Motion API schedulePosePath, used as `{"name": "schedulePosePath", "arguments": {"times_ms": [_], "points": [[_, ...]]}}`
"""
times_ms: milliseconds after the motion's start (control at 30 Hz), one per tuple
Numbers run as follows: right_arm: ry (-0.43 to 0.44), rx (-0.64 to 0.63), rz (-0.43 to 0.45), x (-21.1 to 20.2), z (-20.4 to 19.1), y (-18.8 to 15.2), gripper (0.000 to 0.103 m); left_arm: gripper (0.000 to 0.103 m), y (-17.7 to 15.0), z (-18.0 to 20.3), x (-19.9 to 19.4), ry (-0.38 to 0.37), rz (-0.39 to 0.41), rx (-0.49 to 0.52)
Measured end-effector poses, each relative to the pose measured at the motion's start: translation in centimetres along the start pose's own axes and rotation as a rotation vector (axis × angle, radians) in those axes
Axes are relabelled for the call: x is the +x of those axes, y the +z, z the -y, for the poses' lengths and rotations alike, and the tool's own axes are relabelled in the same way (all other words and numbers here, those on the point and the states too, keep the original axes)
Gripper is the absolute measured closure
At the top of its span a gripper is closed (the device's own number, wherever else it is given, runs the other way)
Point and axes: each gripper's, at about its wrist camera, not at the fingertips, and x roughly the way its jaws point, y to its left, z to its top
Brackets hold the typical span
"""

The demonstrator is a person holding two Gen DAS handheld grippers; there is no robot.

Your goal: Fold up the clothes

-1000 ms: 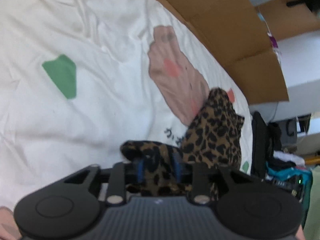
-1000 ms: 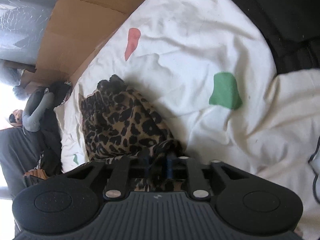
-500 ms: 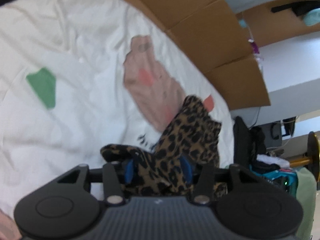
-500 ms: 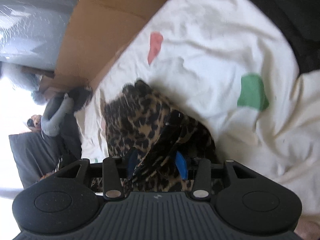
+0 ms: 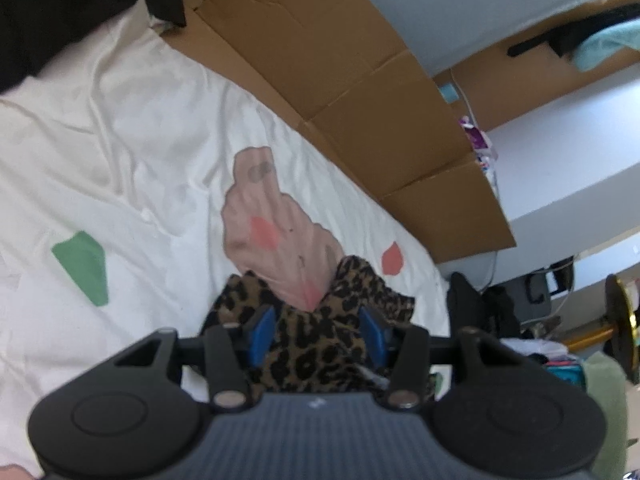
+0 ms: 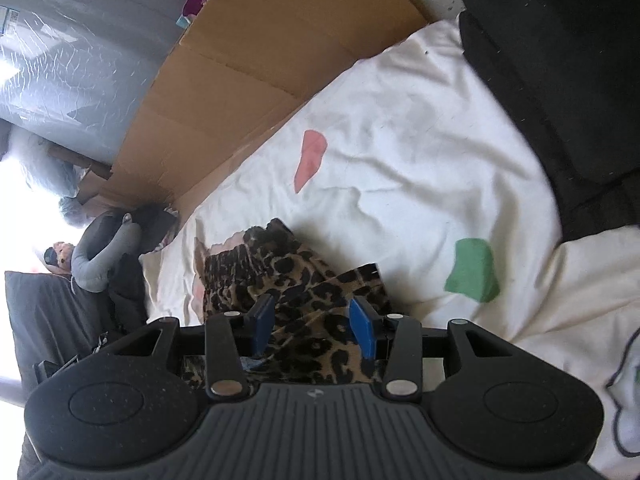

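Leopard-print garment (image 5: 320, 344) is lying bunched on the white bedspread (image 5: 120, 184), low in the centre of both views, and I am judging the folding as barely under way: no flat, squared layers are showing yet. Room is lying open across the bedspread toward the upper left of the left view, while cardboard (image 5: 360, 112) is hemming in its far edge. Left tool (image 5: 316, 334) and right tool (image 6: 314, 326) are each standing half open, cloth lying between the blue pads without being pinched.

Left gripper (image 5: 316, 330), right gripper (image 6: 312, 328): black ribbed bodies, blue pads, seemingly silver screws.
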Motion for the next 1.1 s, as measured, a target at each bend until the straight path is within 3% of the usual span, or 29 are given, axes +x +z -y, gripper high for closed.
{"name": "schedulePosePath", "arguments": {"times_ms": [167,333,467,533,600,933,1100], "points": [[-0.037,-0.034,0.003,-0.6,0.7,-0.2,0.055,0.054,-0.5,-0.3,0.1,0.087,-0.025,0.07],[-0.112,-0.12,-0.024,0.5,0.9,-1.1,0.056,0.055,-1.1,0.1,1.4,0.241,-0.078,0.229],[-0.149,-0.217,-0.038,1.4,0.2,-1.6,0.062,0.056,-0.9,0.9,2.9,0.293,-0.144,0.339],[-0.166,-0.272,-0.04,1.6,-0.5,-1.7,0.072,0.056,-0.5,1.2,3.7,0.292,-0.206,0.364],[-0.172,-0.311,-0.044,1.7,-1.0,-1.8,0.073,0.059,-0.3,1.5,4.4,0.298,-0.243,0.389],[-0.19,-0.347,-0.055,2.6,-1.7,-1.6,0.076,0.06,0.2,1.8,6.8,0.307,-0.163,0.409],[-0.213,-0.405,-0.078,4.1,-2.4,-1.4,0.076,0.065,0.9,2.2,7.2,0.266,-0.143,0.416]]}}
